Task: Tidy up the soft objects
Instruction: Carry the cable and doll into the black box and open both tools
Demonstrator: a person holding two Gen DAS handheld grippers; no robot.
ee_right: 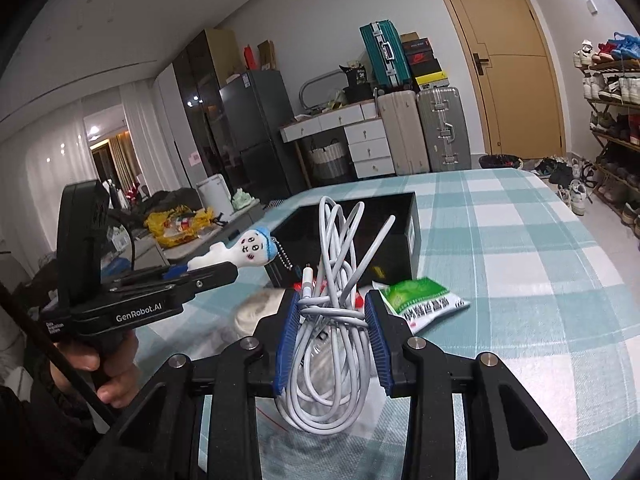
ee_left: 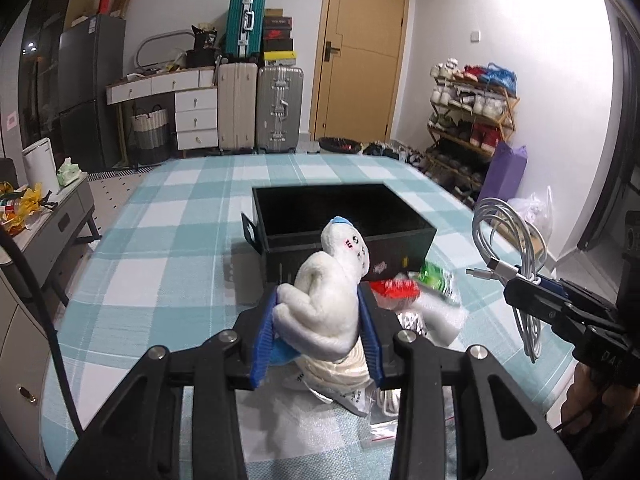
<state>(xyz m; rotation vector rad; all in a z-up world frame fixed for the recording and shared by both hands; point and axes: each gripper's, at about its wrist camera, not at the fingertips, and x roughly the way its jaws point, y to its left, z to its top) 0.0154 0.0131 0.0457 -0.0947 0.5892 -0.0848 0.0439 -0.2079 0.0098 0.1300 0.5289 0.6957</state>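
My left gripper (ee_left: 320,300) is shut on a white plush doll with a blue cap (ee_left: 332,280) and holds it above the table, just short of the open black box (ee_left: 340,216). From the right wrist view the doll (ee_right: 244,250) sticks out of the left gripper (ee_right: 224,270) beside the box (ee_right: 400,216). My right gripper (ee_right: 332,304) is shut on a coiled white cable (ee_right: 336,280), held up in front of the box. In the left wrist view the cable (ee_left: 508,236) hangs from the right gripper (ee_left: 516,290) at the right.
On the checked tablecloth (ee_left: 160,248) lie a green packet (ee_right: 420,300), a red packet (ee_left: 394,290), a roll of cream tape (ee_left: 344,368) and clear plastic bags (ee_left: 376,428). Suitcases, a desk, a door and a shoe rack (ee_left: 468,120) stand beyond the table.
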